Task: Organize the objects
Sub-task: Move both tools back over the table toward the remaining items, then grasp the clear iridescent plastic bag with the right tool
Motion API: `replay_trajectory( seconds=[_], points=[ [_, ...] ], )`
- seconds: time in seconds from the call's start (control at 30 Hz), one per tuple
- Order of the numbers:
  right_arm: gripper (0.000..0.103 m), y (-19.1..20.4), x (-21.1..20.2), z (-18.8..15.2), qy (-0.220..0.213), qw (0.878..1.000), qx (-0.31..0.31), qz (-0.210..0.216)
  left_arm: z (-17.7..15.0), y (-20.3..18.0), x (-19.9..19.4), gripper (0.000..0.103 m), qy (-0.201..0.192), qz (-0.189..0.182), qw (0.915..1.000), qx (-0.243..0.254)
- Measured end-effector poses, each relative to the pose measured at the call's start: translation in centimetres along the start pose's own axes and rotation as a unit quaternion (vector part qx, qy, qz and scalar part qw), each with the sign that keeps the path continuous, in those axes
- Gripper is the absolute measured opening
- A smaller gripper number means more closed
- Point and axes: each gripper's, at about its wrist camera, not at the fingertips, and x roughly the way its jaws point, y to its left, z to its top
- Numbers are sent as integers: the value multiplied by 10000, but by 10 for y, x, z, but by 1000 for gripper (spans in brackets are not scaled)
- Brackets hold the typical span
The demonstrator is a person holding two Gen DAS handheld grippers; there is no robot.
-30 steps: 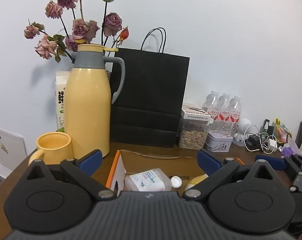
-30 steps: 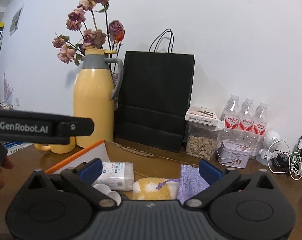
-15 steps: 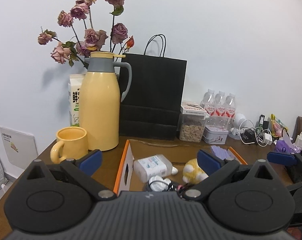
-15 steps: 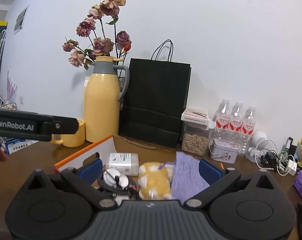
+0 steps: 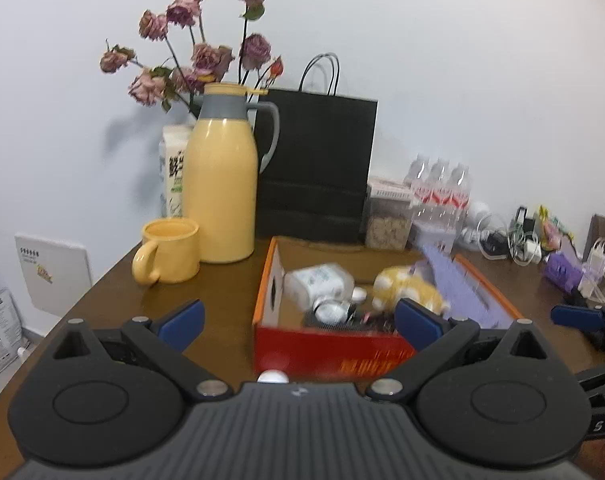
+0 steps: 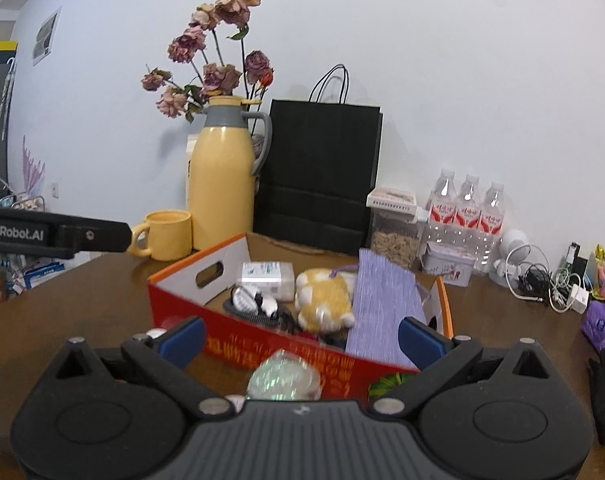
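Note:
A red and orange cardboard box (image 5: 334,350) (image 6: 262,344) stands on the brown table. Inside lie a white packet (image 5: 320,284) (image 6: 267,275), a yellow plush toy (image 5: 408,290) (image 6: 324,298), a purple cloth (image 5: 460,284) (image 6: 384,308) and a black and white gadget (image 6: 254,304). My left gripper (image 5: 300,322) is open just in front of the box, empty. My right gripper (image 6: 300,336) is open too, empty. In front of the box lie a glittery ball (image 6: 284,378) and a small white round thing (image 5: 273,377).
Behind the box stand a yellow thermos (image 5: 220,184) with dried flowers, a yellow mug (image 5: 168,250), a black paper bag (image 5: 316,168), a seed jar (image 6: 394,226), water bottles (image 6: 468,216) and a tin (image 6: 446,268). Cables and chargers (image 6: 550,280) crowd the right. The table's left edge is near.
Both grippers have pulled back and up from the box. Its red front wall and the things lying before it have come into view. Both stay open.

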Motion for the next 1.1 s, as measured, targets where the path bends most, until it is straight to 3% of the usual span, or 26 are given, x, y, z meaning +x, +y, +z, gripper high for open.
replay_trajectory(
  seconds=[0.23, 0.6, 0.83, 1.0, 1.1],
  points=[
    [103, -1, -2, -27, 283, 9996, 34, 43, -29, 11, -4, 103, 243, -151, 9996, 54],
    [103, 0, 17, -54, 667, 9977, 100, 76, -57, 29, -2, 103, 488, 117, 9986, -181],
    [103, -1, 44, -51, 684, 9976, 23, 22, -57, 38, 10, 103, 528, 424, 9973, -281],
    [102, 0, 65, -40, 627, 9979, -1, 150, -60, 41, 17, 103, 626, 426, 9965, -354],
    [96, 1, 80, -36, 687, 9975, 0, 179, -62, 41, 20, 103, 667, 395, 9963, -370]
  ],
)
